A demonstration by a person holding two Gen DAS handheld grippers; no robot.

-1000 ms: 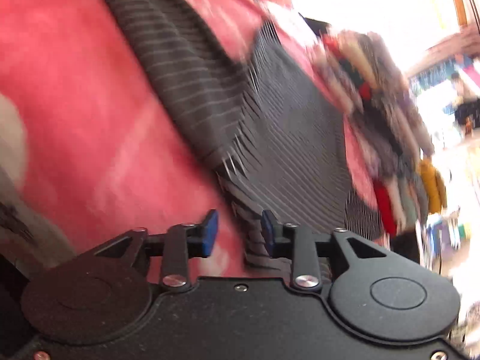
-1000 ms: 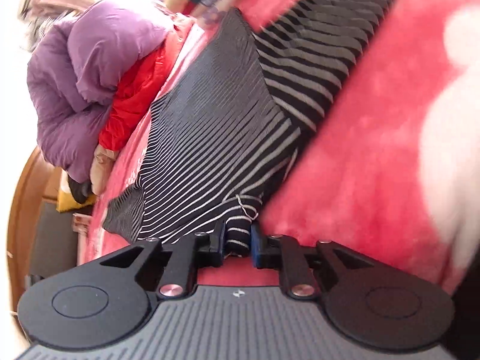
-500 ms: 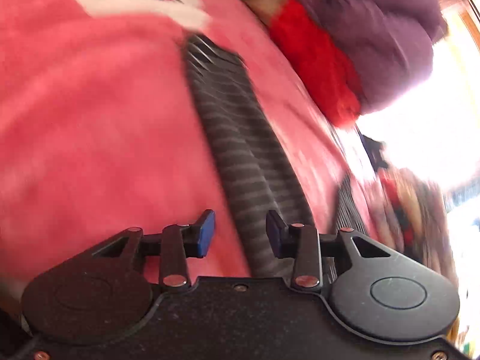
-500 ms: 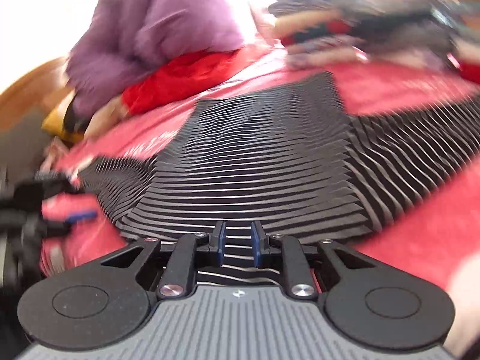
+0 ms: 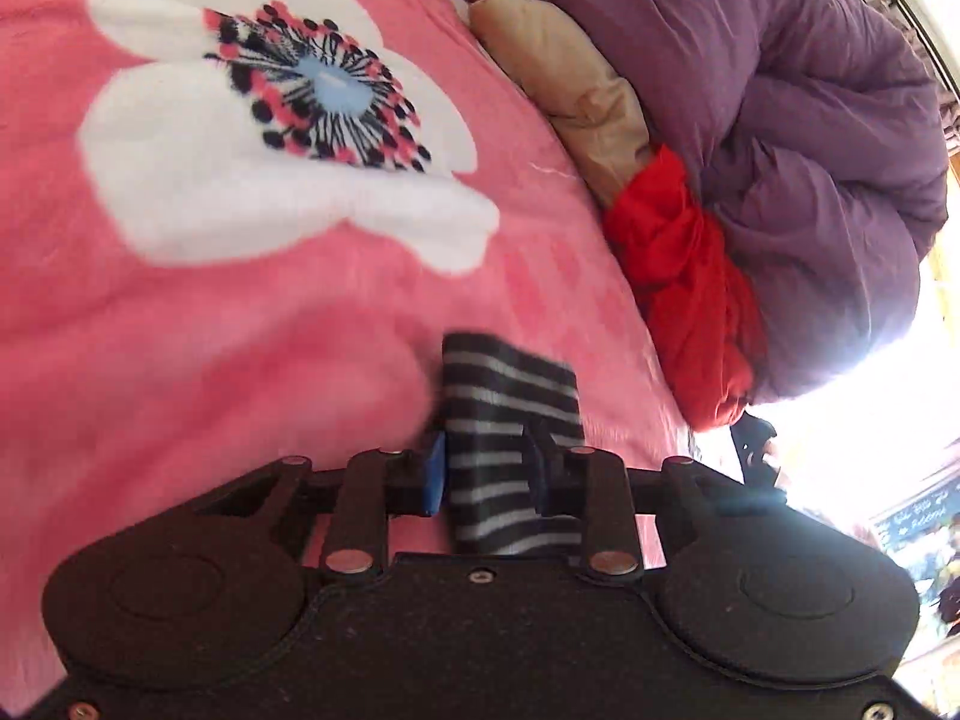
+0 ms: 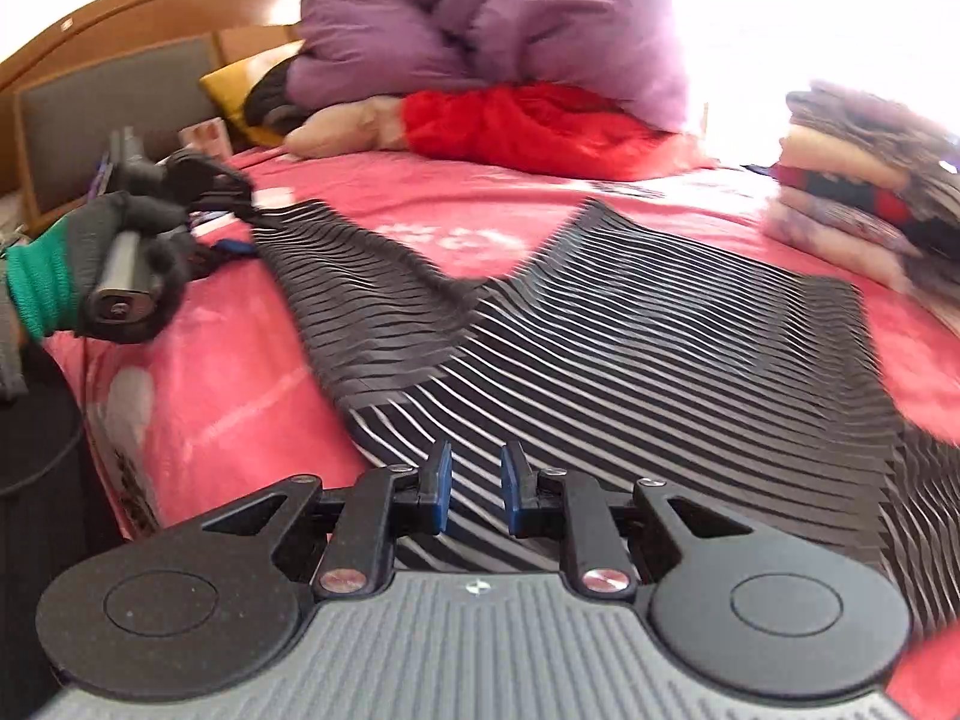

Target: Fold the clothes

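Observation:
A black top with thin white stripes (image 6: 660, 348) lies spread on the pink bed. My right gripper (image 6: 477, 486) is at its near hem, shut on the striped fabric that fills the narrow gap between the blue pads. One sleeve (image 6: 360, 276) stretches out to the left, where a gloved hand (image 6: 120, 264) holds my left gripper (image 6: 237, 210). In the left wrist view the striped cuff (image 5: 504, 384) sticks out between the fingers of my left gripper (image 5: 485, 468). Its jaws are closing and the pads press on the sleeve end.
The pink blanket carries a big white flower print (image 5: 270, 120). A purple duvet (image 6: 480, 18), a red garment (image 6: 540, 126) and a beige cloth (image 5: 570, 78) are heaped at the head end. Folded clothes (image 6: 870, 180) are stacked at the right. A wooden headboard (image 6: 120, 60) stands behind.
My left gripper has slid along the sleeve to its cuff and its jaws have narrowed. The right gripper has rolled level, still gripping the hem.

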